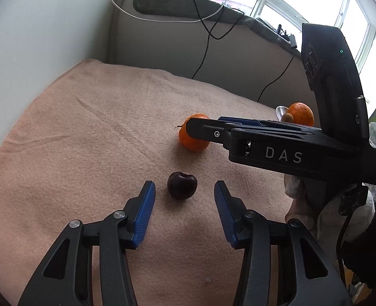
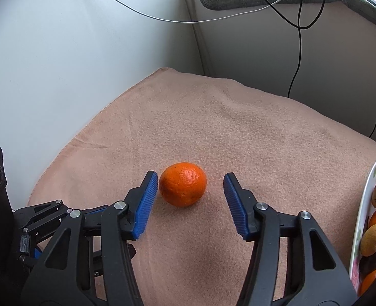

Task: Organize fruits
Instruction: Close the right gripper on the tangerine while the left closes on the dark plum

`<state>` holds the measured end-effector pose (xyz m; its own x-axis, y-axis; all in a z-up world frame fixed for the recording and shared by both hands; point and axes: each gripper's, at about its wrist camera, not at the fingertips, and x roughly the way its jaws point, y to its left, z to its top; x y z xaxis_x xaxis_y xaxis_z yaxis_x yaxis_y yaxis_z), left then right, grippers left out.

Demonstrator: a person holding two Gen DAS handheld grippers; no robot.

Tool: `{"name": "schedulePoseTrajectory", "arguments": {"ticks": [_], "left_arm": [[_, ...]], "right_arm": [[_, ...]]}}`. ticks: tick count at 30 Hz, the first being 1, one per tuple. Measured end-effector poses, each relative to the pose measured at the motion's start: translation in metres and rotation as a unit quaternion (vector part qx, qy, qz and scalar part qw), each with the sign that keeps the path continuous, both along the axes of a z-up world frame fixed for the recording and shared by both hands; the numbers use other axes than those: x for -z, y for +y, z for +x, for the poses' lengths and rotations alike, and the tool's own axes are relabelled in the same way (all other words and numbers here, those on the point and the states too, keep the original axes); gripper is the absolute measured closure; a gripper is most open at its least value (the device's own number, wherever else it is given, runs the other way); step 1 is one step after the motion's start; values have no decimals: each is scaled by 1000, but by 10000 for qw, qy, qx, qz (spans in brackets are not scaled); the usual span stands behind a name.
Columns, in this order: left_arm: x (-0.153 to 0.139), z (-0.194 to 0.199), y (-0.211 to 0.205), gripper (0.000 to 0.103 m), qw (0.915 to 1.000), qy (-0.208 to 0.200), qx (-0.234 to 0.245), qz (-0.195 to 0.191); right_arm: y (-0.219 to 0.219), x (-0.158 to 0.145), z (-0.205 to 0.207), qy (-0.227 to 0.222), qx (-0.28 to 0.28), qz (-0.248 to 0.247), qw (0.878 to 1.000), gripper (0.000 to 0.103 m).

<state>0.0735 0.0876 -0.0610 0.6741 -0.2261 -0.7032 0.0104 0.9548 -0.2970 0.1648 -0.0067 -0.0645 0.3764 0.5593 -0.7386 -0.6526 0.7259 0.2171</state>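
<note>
Here, in the left wrist view, the left gripper (image 1: pixel 184 191) is seen with its blue pads spread, and a dark cherry (image 1: pixel 182 185) lies on the peach cloth (image 1: pixel 86 132) between them, touched by neither pad. Beyond the cherry, a tangerine (image 1: pixel 191 137) rests on the cloth, partly covered by the black fingers of the right gripper (image 1: pixel 200 127), which reaches in from the right. Further back on the right, another orange fruit (image 1: pixel 301 113) and a small brown fruit (image 1: pixel 288 117) are seen behind that gripper.

In the right wrist view, the right gripper (image 2: pixel 190 186) is held with its pads apart on either side of the tangerine (image 2: pixel 183 184); the left pad is just beside the fruit, while a clear gap is left on the right. At the right edge, a floral plate (image 2: pixel 366 204) is seen holding orange, brown and dark fruits. Part of the left gripper is visible at the lower left.
</note>
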Motion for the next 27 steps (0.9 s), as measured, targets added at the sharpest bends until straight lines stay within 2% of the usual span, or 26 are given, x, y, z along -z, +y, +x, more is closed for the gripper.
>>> {"name": "schedulePoseTrajectory", "arguments": {"ticks": [16,21,27], "left_arm": [[6,6,-1,63,10000,82,-28,-6],[7,8,1,70,9999,87,-56,-54],[7,7,2,79,9999,81,-44,-56]], "right_arm": [[11,6,-1,2,-125,-66,9999,51],[16,7,-3,23,-212,-83,9997,59],[18,7,-4,-6,-204,-93,9997,60]]}}
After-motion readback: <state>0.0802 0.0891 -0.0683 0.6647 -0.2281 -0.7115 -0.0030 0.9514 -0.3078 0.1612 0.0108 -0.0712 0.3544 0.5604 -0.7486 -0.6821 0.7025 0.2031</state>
